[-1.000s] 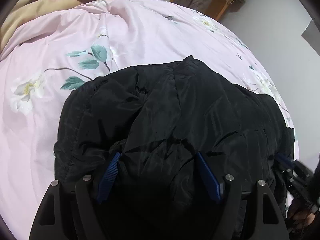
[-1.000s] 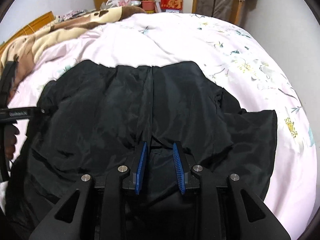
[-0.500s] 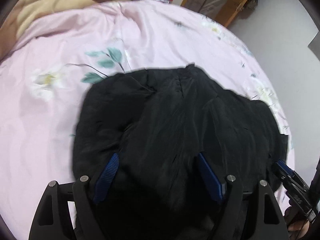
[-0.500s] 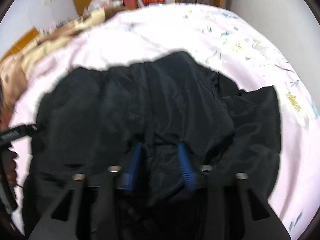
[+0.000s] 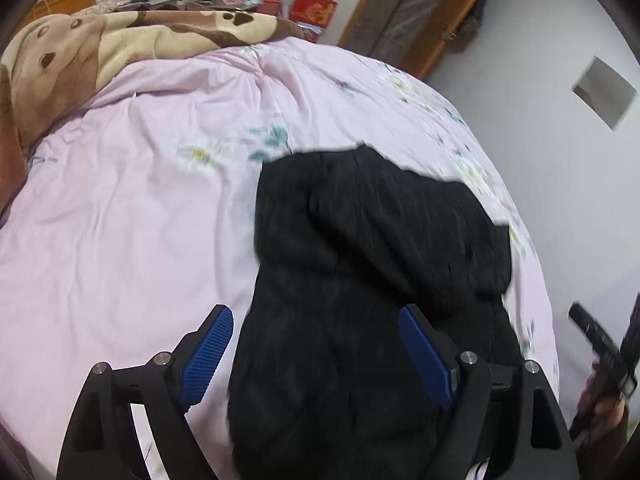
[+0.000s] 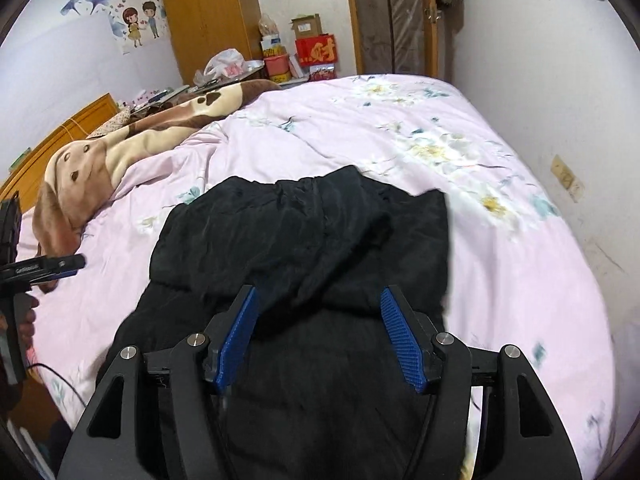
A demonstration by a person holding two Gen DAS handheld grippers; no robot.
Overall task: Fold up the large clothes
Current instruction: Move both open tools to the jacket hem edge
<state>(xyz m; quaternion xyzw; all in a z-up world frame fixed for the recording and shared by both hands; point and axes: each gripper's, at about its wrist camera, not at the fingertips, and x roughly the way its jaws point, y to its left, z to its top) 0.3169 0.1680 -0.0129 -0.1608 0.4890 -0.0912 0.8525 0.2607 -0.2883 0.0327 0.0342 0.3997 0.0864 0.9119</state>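
A large black padded garment (image 5: 372, 264) lies folded in a heap on the pink floral bedspread (image 5: 132, 216); it also shows in the right wrist view (image 6: 304, 248). My left gripper (image 5: 316, 344) is open and empty, raised above the garment's near left part. My right gripper (image 6: 320, 328) is open and empty, above the garment's near edge. The other gripper shows at each view's edge, the right one (image 5: 600, 344) and the left one (image 6: 44, 268).
A brown and cream blanket (image 6: 120, 148) lies bunched at the bed's far left. A wooden headboard (image 6: 56, 136), a wardrobe (image 6: 212, 12), boxes and bags (image 6: 312, 48) stand beyond. A white wall (image 6: 560, 80) runs close along the bed's right side.
My right gripper has opened and let go of the garment. Both grippers have pulled back and up. The garment lies more bunched and narrower.
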